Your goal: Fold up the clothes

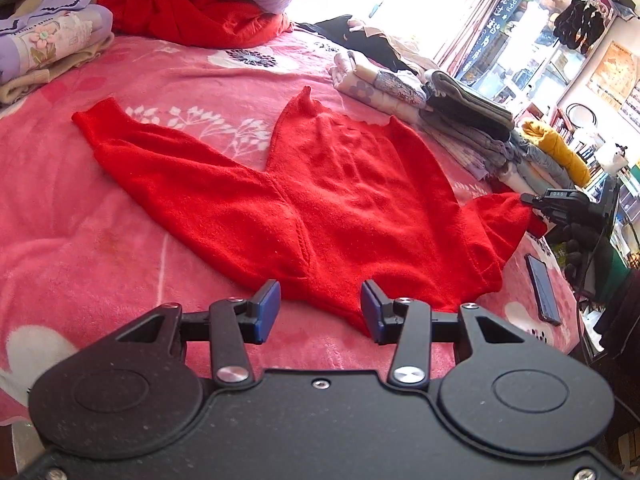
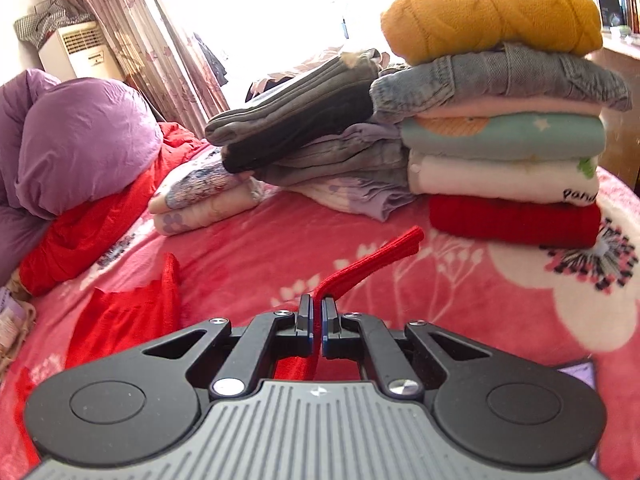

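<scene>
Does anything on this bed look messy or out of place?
Mostly tidy. The middle clothes pile leans, its dark top layers sloping against the taller stack. A phone lies on the blanket beside the red sweater, whose sleeve the right gripper pinches.

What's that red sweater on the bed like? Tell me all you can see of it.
The red sweater is a fuzzy knit, spread flat on the pink floral blanket. One sleeve stretches away across the blanket; the other is pinched and lifted by the right gripper, its cuff sticking out past the jaws. The left gripper hangs open at its near edge.
</scene>
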